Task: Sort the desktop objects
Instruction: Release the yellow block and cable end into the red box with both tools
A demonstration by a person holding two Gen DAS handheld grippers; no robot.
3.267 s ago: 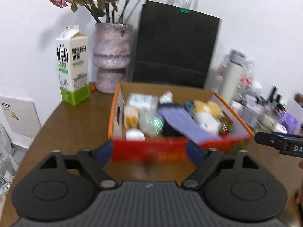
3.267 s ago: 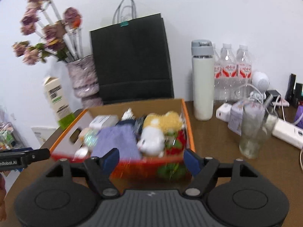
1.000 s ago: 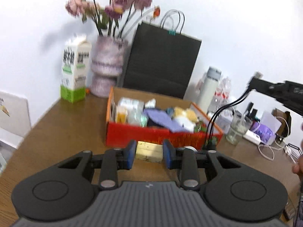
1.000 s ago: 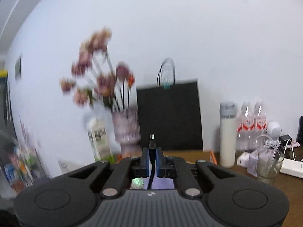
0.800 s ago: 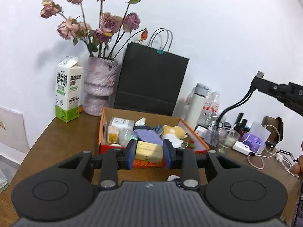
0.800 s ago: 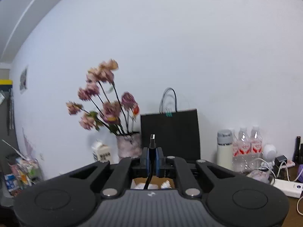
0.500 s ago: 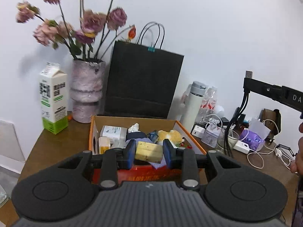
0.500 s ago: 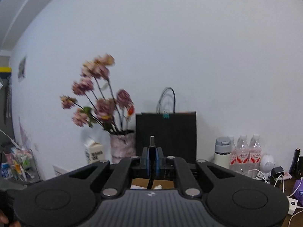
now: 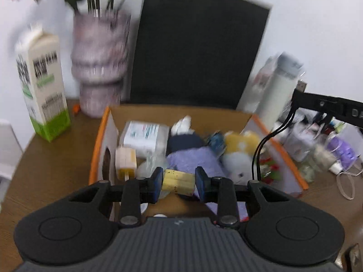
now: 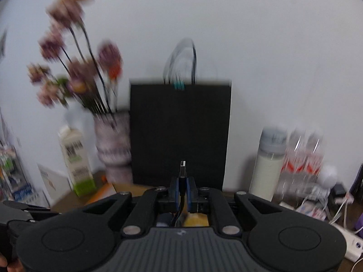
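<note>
My left gripper (image 9: 179, 181) is shut on a yellow sponge-like block (image 9: 178, 179) and hangs over the near end of the orange cardboard box (image 9: 98, 145). The box holds a purple cloth (image 9: 192, 158), a yellow and white plush toy (image 9: 240, 154), a white packet (image 9: 145, 133) and other small items. My right gripper (image 10: 182, 189) is shut on a black USB cable (image 10: 182, 179), its metal plug sticking up past the pads. In the left wrist view that gripper (image 9: 299, 97) reaches in from the right, and the cable (image 9: 263, 142) dangles into the box.
Behind the box stand a black paper bag (image 9: 197, 52), a pink vase with dried flowers (image 9: 99, 63) and a milk carton (image 9: 40, 90). A white flask (image 10: 267, 165), water bottles (image 10: 304, 161), a power strip (image 10: 349, 238) and cables crowd the right side of the brown table (image 9: 56, 165).
Both grippers have swung forward and down toward the box, each keeping its load. The box now fills the left wrist view, and the dangling cable has come over its right side.
</note>
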